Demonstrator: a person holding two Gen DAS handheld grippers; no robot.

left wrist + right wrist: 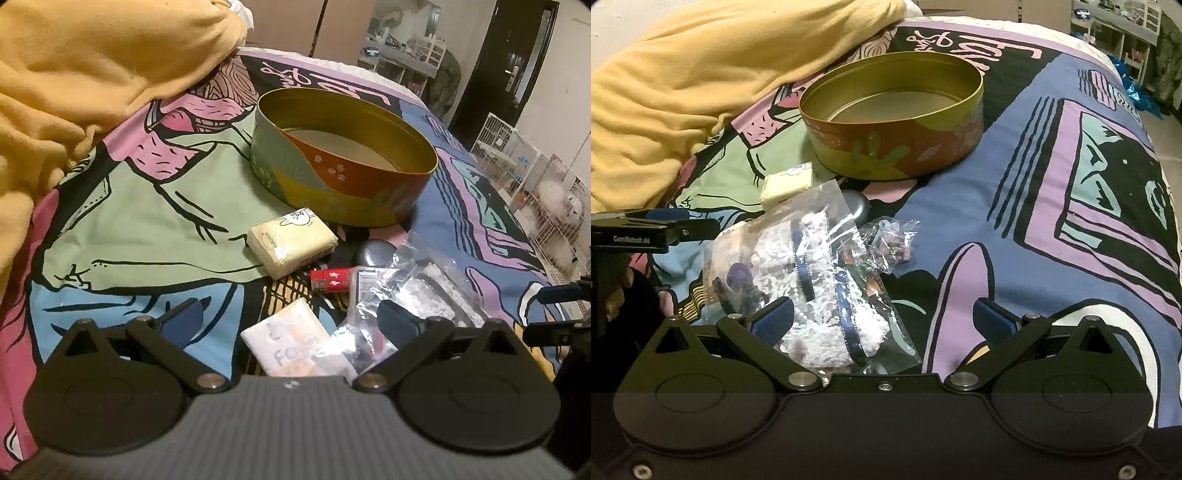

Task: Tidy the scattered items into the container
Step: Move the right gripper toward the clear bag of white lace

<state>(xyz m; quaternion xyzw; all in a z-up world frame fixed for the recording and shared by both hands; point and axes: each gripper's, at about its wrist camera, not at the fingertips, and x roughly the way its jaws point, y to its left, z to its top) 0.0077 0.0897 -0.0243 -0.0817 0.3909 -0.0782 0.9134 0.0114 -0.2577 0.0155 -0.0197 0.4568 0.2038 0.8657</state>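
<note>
On the bed: a bright cartoon bedspread with a yellow blanket bunched at the far left side.
Tin: one round tin sits upright on the bedspread, lid off, with nothing inside that I can see.
Where the things are: all in a little heap just in front of the tin, none in it yet.
Left claw: the left gripper hangs low over the heap with its jaws wide apart, holding nothing.
Right claw: the right gripper is wide apart too, empty, with the lace bag lying between its fingers.
Step now: I think the first pick is about to start.
How to do it well: pinch one thing at a time, grab the lace bag by its fat middle and not the slippery plastic edge, lift it clear, then let go over the middle of the tin.
Watch out: the bags overlap, so one may drag another along.
Tissue packs: two, a yellow tissue pack near the tin and a white tissue pack close to the left claw.
Red lighter: one red lighter.
Grey case: one grey case, half hidden.
Plastic bags: the lace bag and a small crinkly bag for sure; the left view may show one more.
</note>
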